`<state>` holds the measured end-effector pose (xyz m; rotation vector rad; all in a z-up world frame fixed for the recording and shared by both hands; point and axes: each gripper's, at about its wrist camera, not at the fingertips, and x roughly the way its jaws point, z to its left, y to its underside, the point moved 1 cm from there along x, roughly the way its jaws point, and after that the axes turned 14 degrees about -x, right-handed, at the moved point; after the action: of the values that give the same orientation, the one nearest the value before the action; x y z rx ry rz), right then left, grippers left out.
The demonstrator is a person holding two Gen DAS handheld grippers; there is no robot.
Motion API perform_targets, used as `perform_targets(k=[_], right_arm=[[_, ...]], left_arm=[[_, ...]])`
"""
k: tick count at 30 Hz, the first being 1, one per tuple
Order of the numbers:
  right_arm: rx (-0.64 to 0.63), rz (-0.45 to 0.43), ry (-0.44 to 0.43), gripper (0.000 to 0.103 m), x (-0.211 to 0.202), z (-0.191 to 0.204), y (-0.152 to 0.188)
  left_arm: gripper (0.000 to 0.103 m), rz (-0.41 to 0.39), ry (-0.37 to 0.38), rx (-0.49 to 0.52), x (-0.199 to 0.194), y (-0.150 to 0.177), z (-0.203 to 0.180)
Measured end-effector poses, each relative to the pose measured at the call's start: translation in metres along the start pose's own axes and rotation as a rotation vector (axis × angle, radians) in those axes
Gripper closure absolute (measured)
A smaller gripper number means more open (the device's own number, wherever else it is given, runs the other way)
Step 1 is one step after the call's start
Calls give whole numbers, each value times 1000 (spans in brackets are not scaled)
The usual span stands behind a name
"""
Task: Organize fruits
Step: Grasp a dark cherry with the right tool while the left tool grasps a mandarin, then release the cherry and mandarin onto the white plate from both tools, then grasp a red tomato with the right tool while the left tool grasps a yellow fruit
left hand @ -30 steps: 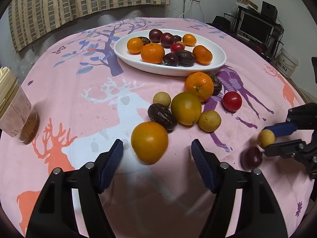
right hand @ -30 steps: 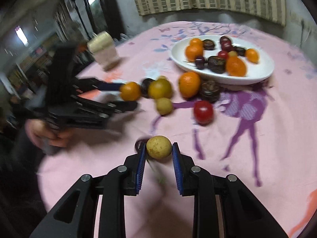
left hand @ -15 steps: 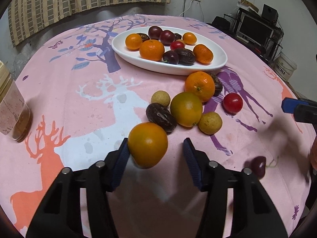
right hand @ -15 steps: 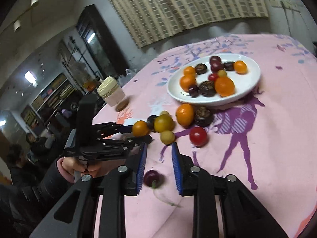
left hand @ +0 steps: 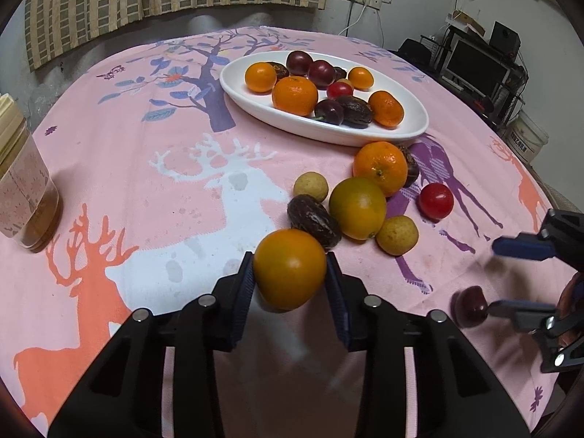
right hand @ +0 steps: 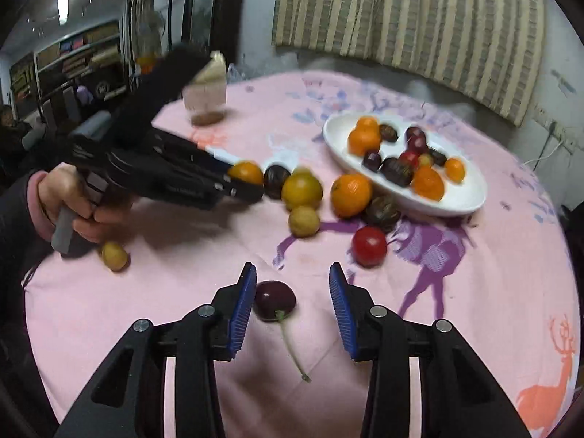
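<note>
My left gripper (left hand: 290,279) is shut on an orange (left hand: 289,268) near the table's front; it also shows in the right wrist view (right hand: 245,173). My right gripper (right hand: 290,304) is open, with a dark cherry (right hand: 274,300) on the cloth between its fingers, close to the left one. The cherry also shows in the left wrist view (left hand: 469,306). A white oval plate (left hand: 408,132) holds several oranges, plums and dark fruits. Loose fruit lies in front of it: an orange (left hand: 379,168), a yellow-green citrus (left hand: 357,208), a red tomato (left hand: 435,200), and small yellow fruits (left hand: 397,235).
A jar (left hand: 22,186) with a pale lid stands at the table's left edge. A small yellow fruit (right hand: 114,255) lies near the left hand. A monitor and shelves (left hand: 474,62) stand beyond the table's right side.
My left gripper closed on the orange. My right gripper let go of the small yellow fruit, opened, and now straddles the dark cherry.
</note>
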<state>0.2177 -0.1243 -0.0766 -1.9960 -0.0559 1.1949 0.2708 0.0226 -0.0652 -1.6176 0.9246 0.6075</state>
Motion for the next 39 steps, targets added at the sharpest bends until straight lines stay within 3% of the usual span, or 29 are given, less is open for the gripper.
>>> perform_targets(k=[2,3,6,11,16,19,24,25,26,27,28,30,35,39], right_arm=[[4,49,-63,63,13,-3,1],[6,79,-74,71,20,-3,3],[26,101,-86,73,22,-6,6],[96,30,-77,73,7,-23,2],[279,-116,5,73,-9,-87,-21],[375,-174,100,73,9,-140,-41],[437,-157,153,72,57,-189,-49],[436,-151,159,66,64,-191,-49],[439,-133,173,56,67,-192,-48],[442,-126,178,44,67,-192,-44],[439,-139,175,44,61,-189,-40],[394,-163,157,44,46,-175,-35],[297,-147,101,44,21,-128,-26],[208,-114,80,44,14,-93,-20]], left_arm=[[66,1,1,-2,-1,0,0],[66,2,3,-3,-1,0,0],[67,3,1,-2,-3,1,0],[67,-55,7,-10,-25,-1,-2],[67,-133,48,0,-45,-56,-26],[67,-114,70,20,-18,-105,-51],[66,-43,0,-4,54,-157,-69],[61,-18,-28,-20,63,-160,-69],[52,8,-58,-41,66,-160,-67],[37,4,-51,-47,62,-158,-66],[25,-41,-18,-43,48,-154,-64],[12,-142,-21,-28,17,-141,-58],[11,-210,-60,-10,-48,-93,-37],[11,-190,-65,-53,-87,-31,-14]])
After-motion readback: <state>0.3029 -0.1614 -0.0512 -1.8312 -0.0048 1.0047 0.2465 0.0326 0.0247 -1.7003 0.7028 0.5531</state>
